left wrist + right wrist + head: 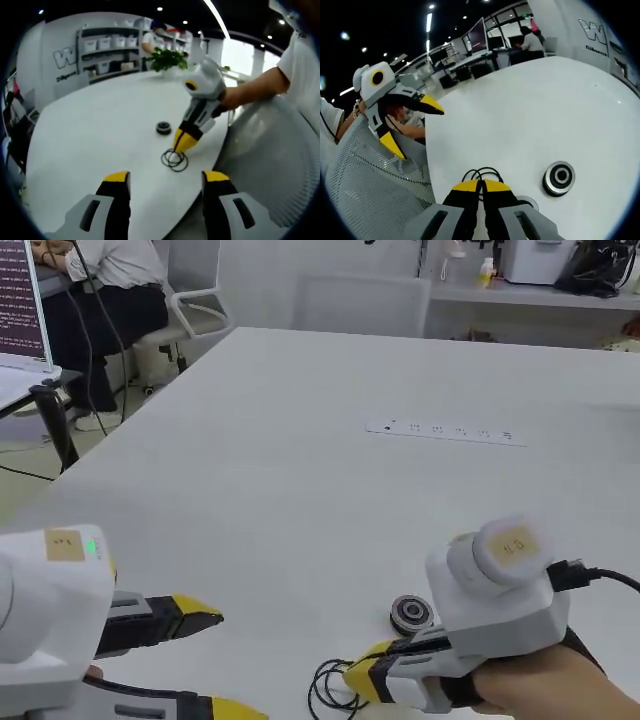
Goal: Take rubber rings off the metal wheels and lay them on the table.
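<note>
White table (300, 470) in an open office; shelves (105, 50) and a green plant (167, 57) behind in the left gripper view. A power strip (445, 431) lies far out on the tabletop, and a person (110, 280) sits at a desk beyond the far left corner.

Left gripper (220, 660) is at the near left edge, jaws spread wide, nothing between them. Its own view has the two yellow tips (165, 180) well apart, with bare tabletop past them. From the right gripper view it (415, 127) sits off the table edge, jaws open, over my mesh-clad arm.

Right gripper (358, 675) is low at the near edge, held in my gloved hand (540, 680). Its jaws are pressed together, yellow tips (481, 186) meeting with no visible gap. Rubber rings (480, 175) lie as a small black tangle of loops on the table right at those tips. A strand may be nipped between the jaws, but the tips hide it, so I cannot tell. The left gripper view has the closed tip (184, 142) touching the ring pile (174, 160). The head view has the loops (330, 690) just left of the tips.

Metal wheel (411, 613) lies flat on the table near the rings but apart from them, dark band round a bright hub (559, 177). It is beyond the rings in the left gripper view (163, 128).
</note>
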